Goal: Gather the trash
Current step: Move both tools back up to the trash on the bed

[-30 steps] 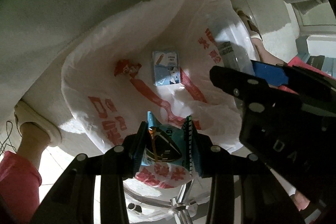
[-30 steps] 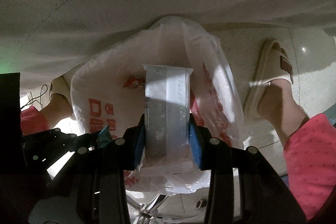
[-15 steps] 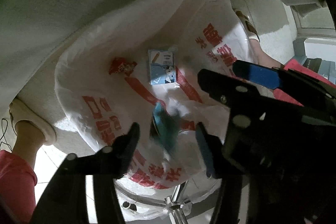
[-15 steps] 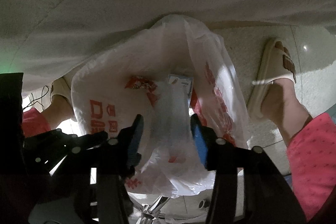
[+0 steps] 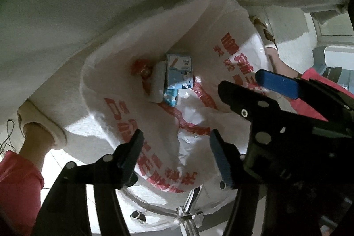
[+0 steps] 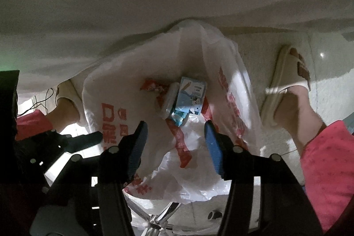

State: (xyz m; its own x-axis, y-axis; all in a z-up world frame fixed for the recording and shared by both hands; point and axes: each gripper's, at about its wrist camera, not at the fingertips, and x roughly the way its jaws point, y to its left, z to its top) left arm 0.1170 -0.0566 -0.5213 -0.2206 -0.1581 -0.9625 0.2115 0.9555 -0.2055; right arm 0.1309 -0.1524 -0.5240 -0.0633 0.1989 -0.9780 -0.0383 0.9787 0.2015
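A white plastic bag with red print (image 5: 124, 116) (image 6: 106, 116) hangs open below both grippers. At its bottom lie a blue and white carton (image 5: 179, 74) (image 6: 191, 92), a red wrapper (image 5: 141, 66) (image 6: 152, 85), a clear plastic piece (image 5: 158, 85) (image 6: 169, 101) and a small teal packet (image 5: 170, 96) (image 6: 179, 117). My left gripper (image 5: 177, 147) is open and empty above the bag's mouth. My right gripper (image 6: 174, 138) is open and empty above the bag; it also shows at the right of the left wrist view (image 5: 250, 85).
A white cloth-covered edge (image 5: 110, 3) (image 6: 154, 3) overhangs the bag. The person's feet in cream slippers (image 6: 285, 72) (image 5: 42, 123) and pink trousers (image 6: 327, 169) stand on either side. A chrome chair base (image 5: 188, 209) (image 6: 161, 218) is below the bag.
Both grippers have opened. The teal packet dropped from the left gripper and the clear plastic piece from the right into the bag.
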